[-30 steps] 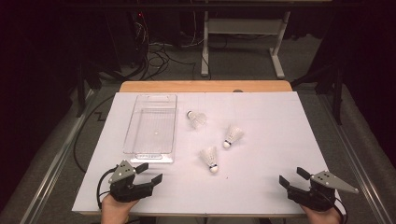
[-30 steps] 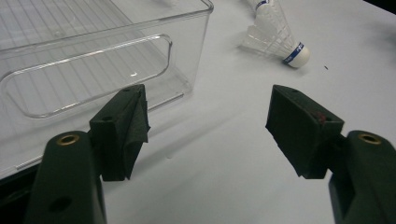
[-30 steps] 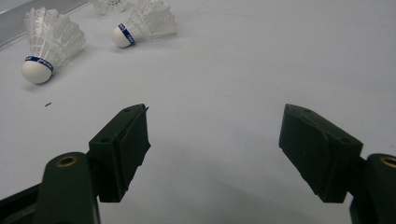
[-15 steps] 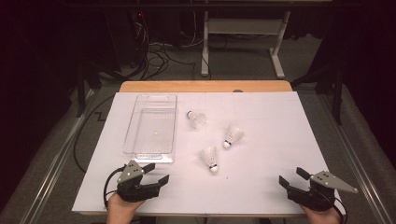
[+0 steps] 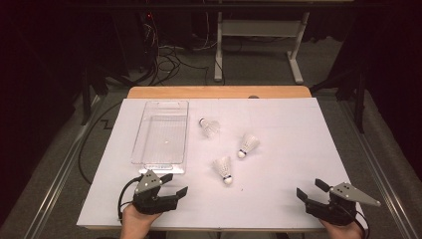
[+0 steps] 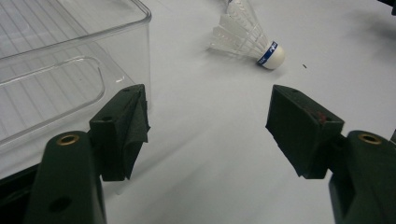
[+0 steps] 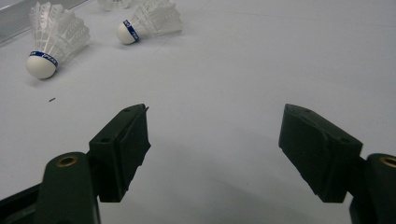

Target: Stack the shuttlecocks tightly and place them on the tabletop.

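Three white shuttlecocks lie on the white table: the nearest one [image 5: 223, 169] [image 6: 247, 37] [image 7: 51, 37], a second [image 5: 247, 145] [image 7: 149, 21] to its right, and a third [image 5: 209, 127] farther back. A clear plastic bin [image 5: 160, 139] [image 6: 56, 70] stands empty at the left. My left gripper [image 5: 174, 185] [image 6: 208, 128] is open near the front edge, just below the bin's near end, pointing right toward the nearest shuttlecock. At the front right my right gripper [image 5: 311, 189] [image 7: 215, 144] is open, with nothing between its jaws.
The white sheet [image 5: 298, 144] covers the table top, with a wooden strip [image 5: 219, 92] along the far edge. Beyond the table are dark floor, cables [image 5: 169, 59] and a white desk frame [image 5: 259, 40].
My left gripper has shifted right and slightly forward along the front edge, turning toward the nearest shuttlecock. The right gripper and the shuttlecocks have stayed put.
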A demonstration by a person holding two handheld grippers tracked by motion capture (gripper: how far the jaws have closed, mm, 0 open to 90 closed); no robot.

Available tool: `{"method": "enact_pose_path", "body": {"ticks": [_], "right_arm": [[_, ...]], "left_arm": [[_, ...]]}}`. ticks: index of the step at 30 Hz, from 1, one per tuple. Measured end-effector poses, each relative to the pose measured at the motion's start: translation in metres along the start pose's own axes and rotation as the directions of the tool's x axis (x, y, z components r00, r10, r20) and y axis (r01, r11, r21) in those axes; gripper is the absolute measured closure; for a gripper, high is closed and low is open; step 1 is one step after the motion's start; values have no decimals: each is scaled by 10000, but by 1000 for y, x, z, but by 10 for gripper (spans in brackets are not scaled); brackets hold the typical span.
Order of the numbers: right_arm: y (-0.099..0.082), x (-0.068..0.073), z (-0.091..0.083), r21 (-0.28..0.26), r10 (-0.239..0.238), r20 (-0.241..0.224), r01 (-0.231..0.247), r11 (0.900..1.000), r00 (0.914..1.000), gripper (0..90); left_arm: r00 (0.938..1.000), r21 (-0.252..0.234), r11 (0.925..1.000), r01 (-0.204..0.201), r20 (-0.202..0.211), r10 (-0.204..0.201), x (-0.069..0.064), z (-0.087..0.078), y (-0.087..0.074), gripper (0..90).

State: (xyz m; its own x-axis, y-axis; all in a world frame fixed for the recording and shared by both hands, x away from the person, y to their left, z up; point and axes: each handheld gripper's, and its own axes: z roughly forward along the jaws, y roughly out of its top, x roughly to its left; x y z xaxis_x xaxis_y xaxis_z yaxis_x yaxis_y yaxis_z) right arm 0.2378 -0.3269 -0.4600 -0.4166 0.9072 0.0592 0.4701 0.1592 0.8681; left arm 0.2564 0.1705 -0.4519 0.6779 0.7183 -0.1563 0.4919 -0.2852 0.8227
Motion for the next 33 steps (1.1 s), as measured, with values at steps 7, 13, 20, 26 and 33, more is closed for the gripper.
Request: {"method": "enact_pose_path", "body": {"ticks": [7,13,20,26,33], "right_arm": [[0,0,0,-48,-12,-13,12,10000,10000,252],[0,0,0,-51,9,-15,-9,10000,10000,252],[0,0,-1,-77,6,-27,-6,10000,10000,253],[0,1,-1,-87,11,-48,-12,10000,10000,253],[0,1,0,-76,7,-52,-8,10000,10000,253]], "left_arm": [[9999,83,9999,-127,67,127,-4,5,3,304],[9998,55,9999,-153,118,152,-6,7,4,306],[9996,105,9996,-268,134,266,-10,10,8,309],[9992,141,9992,-369,186,366,-14,13,10,307],[9987,385,9986,-367,358,353,-17,16,15,317]]}}
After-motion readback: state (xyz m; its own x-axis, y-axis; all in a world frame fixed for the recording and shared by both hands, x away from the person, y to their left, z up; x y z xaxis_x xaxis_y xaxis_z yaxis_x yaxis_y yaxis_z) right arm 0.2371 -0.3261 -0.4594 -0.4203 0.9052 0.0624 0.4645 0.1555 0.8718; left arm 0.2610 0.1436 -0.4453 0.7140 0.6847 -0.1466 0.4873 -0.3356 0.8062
